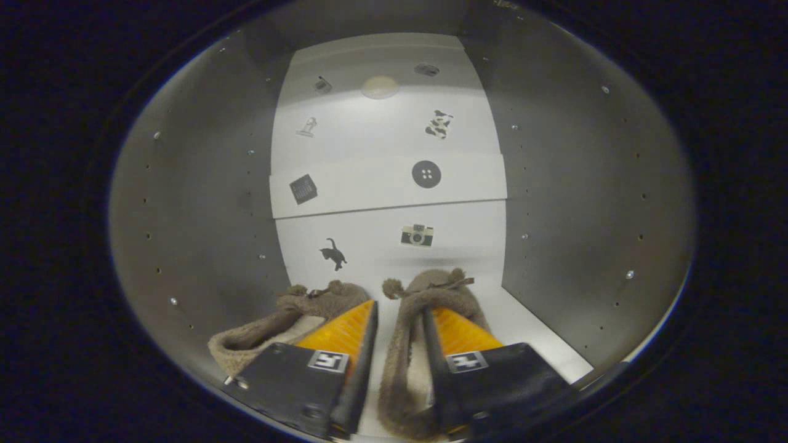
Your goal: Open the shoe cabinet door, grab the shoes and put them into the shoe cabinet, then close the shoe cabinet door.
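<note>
gripper (pixel 399 320) inside cabinet (pixel 203 203), fingers narrow, gap between them bare, nothing clamped | two fuzzy slippers on cabinet floor: left slipper (pixel 277 326) under left finger, right slipper (pixel 425 295) with right finger inside its opening | shelf (pixel 369 184) above | stickers on back wall (pixel 369 129)

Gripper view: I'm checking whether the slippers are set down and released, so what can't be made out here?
- Left slipper: heel end hidden behind the fingers.
- Right slipper: one finger lies inside it; whether the fingers pinch its wall is unclear.
- Cabinet floor: near part covered by the fingers.
</note>
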### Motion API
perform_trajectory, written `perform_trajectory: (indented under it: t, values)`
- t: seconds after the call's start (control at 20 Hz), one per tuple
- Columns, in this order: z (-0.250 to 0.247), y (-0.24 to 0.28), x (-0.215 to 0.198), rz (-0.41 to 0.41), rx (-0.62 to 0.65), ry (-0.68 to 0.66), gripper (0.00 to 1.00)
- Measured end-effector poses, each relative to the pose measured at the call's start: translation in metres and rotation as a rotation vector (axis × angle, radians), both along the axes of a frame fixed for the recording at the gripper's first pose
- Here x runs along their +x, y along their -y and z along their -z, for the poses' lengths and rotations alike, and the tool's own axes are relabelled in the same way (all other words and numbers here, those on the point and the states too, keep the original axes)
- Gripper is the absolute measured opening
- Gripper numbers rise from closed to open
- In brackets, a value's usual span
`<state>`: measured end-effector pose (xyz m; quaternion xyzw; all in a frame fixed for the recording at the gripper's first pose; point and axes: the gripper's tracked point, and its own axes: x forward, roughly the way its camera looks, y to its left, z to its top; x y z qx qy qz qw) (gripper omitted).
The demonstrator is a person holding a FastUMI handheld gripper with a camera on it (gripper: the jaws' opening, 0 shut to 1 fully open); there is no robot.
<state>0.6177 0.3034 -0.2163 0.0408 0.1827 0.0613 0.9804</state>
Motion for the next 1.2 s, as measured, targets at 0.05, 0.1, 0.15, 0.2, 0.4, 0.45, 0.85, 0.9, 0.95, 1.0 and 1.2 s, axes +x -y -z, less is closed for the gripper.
perform_trajectory:
  t: [0.05,0.1,0.15,0.2,0.4,0.45,0.85,0.9,0.95,1.0,1.2]
  values:
    - [-0.002,-0.001,-0.003,-0.007,0.003,-0.004,0.58]
    - [-0.006,0.001,-0.005,-0.003,-0.006,0.004,0.69]
    - [-0.01,0.004,-0.007,0.008,-0.02,0.021,0.79]
    - [-0.024,0.007,-0.01,0.013,-0.039,0.048,0.85]
    - [-0.063,0.007,-0.036,-0.033,-0.168,0.174,1.0]
    - [-0.073,0.007,-0.045,-0.037,-0.199,0.204,1.0]
    - [-0.149,0.006,-0.167,-0.045,-0.187,0.308,1.0]
    - [-0.153,0.008,-0.186,-0.034,-0.169,0.29,1.0]
    - [-0.154,0.013,-0.206,-0.022,-0.153,0.267,1.0]
    - [-0.156,0.017,-0.227,-0.014,-0.135,0.246,1.0]
    - [-0.175,0.036,-0.303,-0.028,-0.136,0.252,1.0]
